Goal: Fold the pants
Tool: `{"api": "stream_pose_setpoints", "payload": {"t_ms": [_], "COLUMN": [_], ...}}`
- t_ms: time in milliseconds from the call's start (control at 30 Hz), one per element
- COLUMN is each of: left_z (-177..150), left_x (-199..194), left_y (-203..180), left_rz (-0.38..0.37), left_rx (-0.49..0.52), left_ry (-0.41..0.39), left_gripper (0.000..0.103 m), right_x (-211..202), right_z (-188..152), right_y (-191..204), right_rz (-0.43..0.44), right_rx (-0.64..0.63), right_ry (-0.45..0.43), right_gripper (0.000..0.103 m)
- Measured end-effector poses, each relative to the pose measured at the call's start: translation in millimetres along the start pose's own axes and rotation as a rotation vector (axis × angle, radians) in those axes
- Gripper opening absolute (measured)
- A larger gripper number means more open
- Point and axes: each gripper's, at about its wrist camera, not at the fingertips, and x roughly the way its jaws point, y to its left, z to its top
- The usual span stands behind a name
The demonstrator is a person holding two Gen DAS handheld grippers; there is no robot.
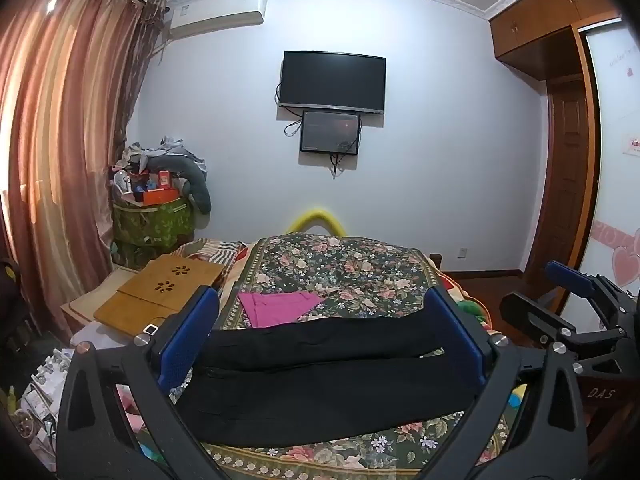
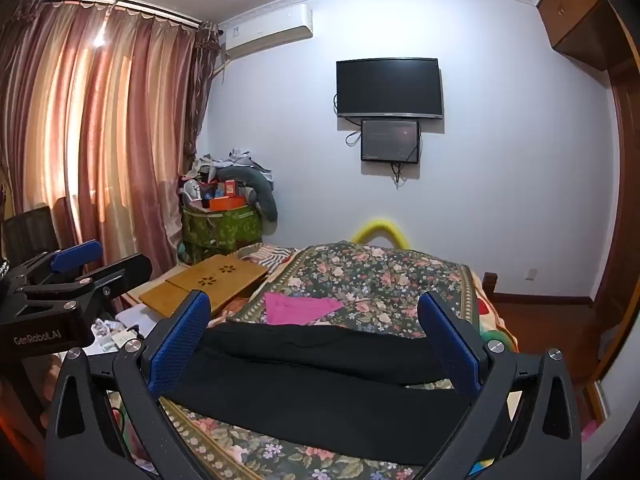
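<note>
Pants point(image 1: 320, 380) black, flat across floral bed point(image 1: 340, 268); left gripper point(image 1: 324, 320) and right gripper point(image 2: 316, 320) jaws wide apart, nothing held.

each tool, left tool point(image 1: 326, 344) and right tool point(image 2: 314, 344), is matte black with triangular cutouts, silver screws and blue textured pads point(image 2: 180, 344), one side lettered "genrobot.ai".

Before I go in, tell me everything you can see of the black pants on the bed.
The black pants are plain, dark, soft-looking fabric, lying flat across the near end of the floral bedspread. They lie as two long bands side by side with a seam-like gap between, apparently the legs, running left to right. Nothing grips them: both tongs hover open above. A folded magenta garment lies just beyond; whether it touches them is unclear. Waistband and cuffs are hidden.
</note>
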Motion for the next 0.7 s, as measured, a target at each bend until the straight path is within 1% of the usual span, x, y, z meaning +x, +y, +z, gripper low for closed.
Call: {"api": "stream_pose_setpoints", "payload": {"t_ms": [267, 433, 500, 700], "left_z": [0.4, -5.9, -7.0, -6.9], "left_x": [-2.3, -1.0, 6.2, 7.6], "left_y": [2.0, 9.6, 2.9, 3.9], "left_rz": [0.001, 0.014, 0.019, 0.02], "left_rx": [-0.003, -0.002, -0.001, 0.001], "left_ry": [0.003, 0.004, 0.009, 0.01], "left_gripper": [0.103, 0.103, 0.103, 0.103], "right_x": [-0.6, 2.2, 2.6, 0.5], "right_z": [1.0, -0.1, -0.1, 1.9], "right_y": [0.8, 0.8, 2.5, -2.0], "right_rz": [0.0, 0.003, 0.003, 0.004], "right_rx": [0.008, 0.009, 0.006, 0.017], "right_ry": [0.007, 0.006, 0.005, 0.005], "right_gripper": [0.103, 0.103, 0.103, 0.103]}}
